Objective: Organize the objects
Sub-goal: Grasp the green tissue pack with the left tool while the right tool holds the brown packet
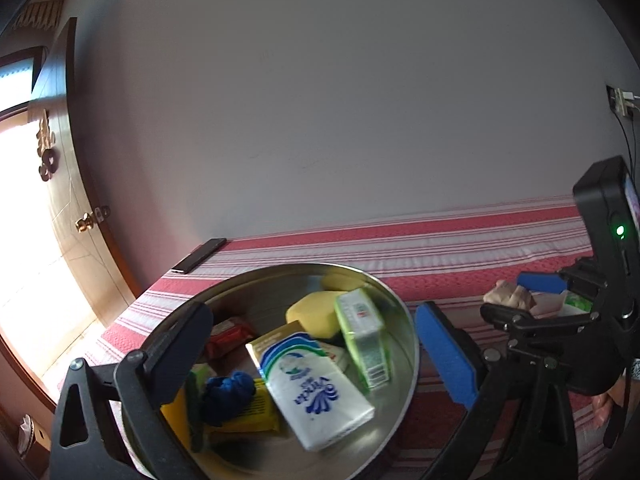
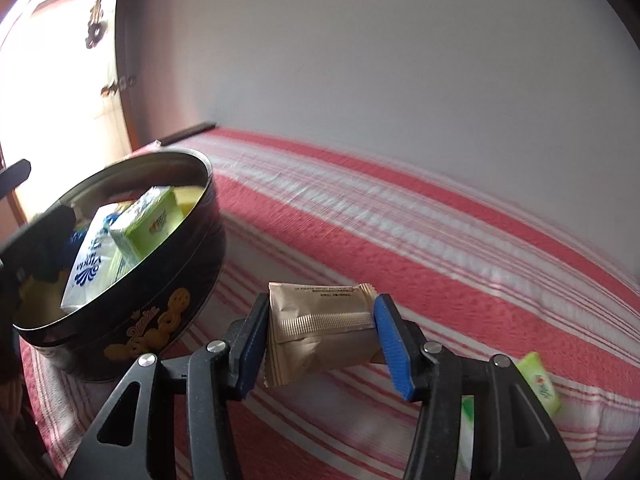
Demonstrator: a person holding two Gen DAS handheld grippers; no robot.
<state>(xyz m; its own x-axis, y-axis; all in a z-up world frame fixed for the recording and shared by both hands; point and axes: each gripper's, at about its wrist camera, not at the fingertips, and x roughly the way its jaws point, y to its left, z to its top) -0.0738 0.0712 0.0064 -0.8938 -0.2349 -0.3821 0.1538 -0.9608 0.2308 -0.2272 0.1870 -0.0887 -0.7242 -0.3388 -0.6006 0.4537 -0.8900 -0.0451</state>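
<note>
Tan packet (image 2: 320, 328) clamped between my right gripper (image 2: 320, 340) pads, lifted just off the striped bedspread (image 2: 460, 248), tin-bound I judge. Round tin (image 2: 160, 300) sits just left of it, already holding a tissue pack (image 1: 320, 392), green box (image 1: 362, 336), yellow sponge (image 1: 312, 314). My left gripper (image 1: 320, 364) straddles the tin, fingers apart, one inside the rim and one outside, probably steadying it; touching or not, can't tell. One green packet (image 2: 540, 380) left on the bedspread.
</note>
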